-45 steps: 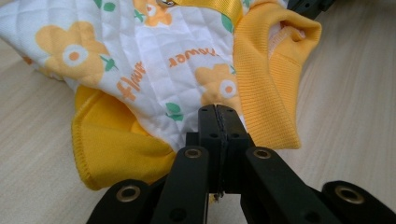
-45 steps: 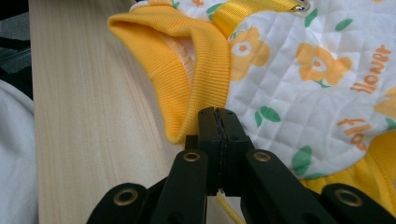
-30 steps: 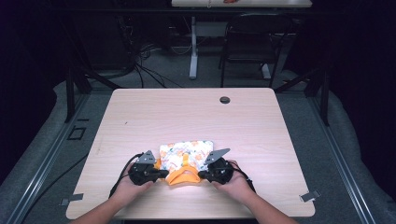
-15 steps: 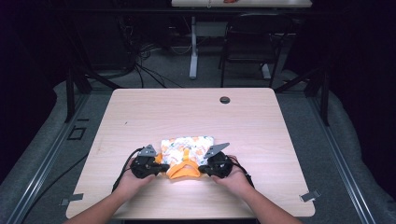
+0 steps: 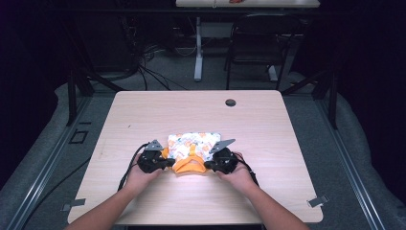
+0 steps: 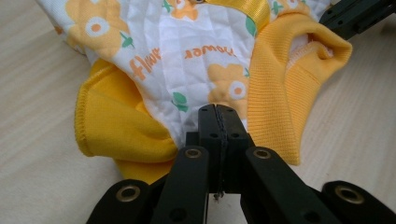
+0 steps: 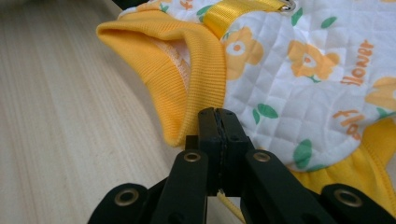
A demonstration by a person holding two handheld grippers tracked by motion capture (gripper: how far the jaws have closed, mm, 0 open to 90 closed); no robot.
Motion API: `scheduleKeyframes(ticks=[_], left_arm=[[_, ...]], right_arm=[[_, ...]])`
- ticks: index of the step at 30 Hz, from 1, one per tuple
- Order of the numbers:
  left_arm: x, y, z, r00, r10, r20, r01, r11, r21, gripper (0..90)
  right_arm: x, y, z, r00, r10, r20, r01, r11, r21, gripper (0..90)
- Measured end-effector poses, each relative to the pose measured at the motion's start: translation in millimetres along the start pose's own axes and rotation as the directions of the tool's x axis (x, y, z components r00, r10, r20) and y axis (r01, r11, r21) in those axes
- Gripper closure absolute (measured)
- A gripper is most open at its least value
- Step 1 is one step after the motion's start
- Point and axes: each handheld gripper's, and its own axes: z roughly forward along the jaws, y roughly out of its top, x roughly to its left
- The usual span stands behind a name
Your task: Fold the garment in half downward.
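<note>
High view shows a person at a wooden worktop (image 5: 143,120) with a little flowery garment (image 5: 194,146) lying flat near the front edge, right between the two tools. The left gripper (image 5: 160,160) sits at one near corner of the garment and the right gripper (image 5: 210,163) at the other, with the orange ribbed neck hole (image 5: 188,165) between them. In the left gripper view the jaws are pressed tight together, and the white quilted cloth (image 6: 187,70) seems to be pinched at their tips, with an orange cuff (image 6: 116,130) just beside them. In the right gripper view the jaws are also squeezed shut, right where the orange collar (image 7: 187,70) meets the white part, so they look to be holding the garment there too. I think this is the folding step, with both near corners caught and ready to go. The next move probably needs both hands to lift together and carry the near edge away over the rest of the garment, keeping both corners level so it does not bunch up.
</note>
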Motion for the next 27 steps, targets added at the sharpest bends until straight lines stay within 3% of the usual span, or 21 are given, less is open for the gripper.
scheduleKeyframes(ticks=[15,27], left_arm=[[19.9,16.3,13.7,0.9977,-0.028,-0.062,0.027,0.9994,-0.023,90.0],[19.1,21.1,13.4,0.9959,-0.027,-0.086,0.025,0.9995,-0.021,89.9]], right_arm=[[-21.1,17.4,12.4,0.9975,0.021,0.067,-0.021,1.000,0.004,89.3],[-27.7,21.5,13.4,0.9956,0.036,0.086,-0.037,0.999,0.000,88.4]])
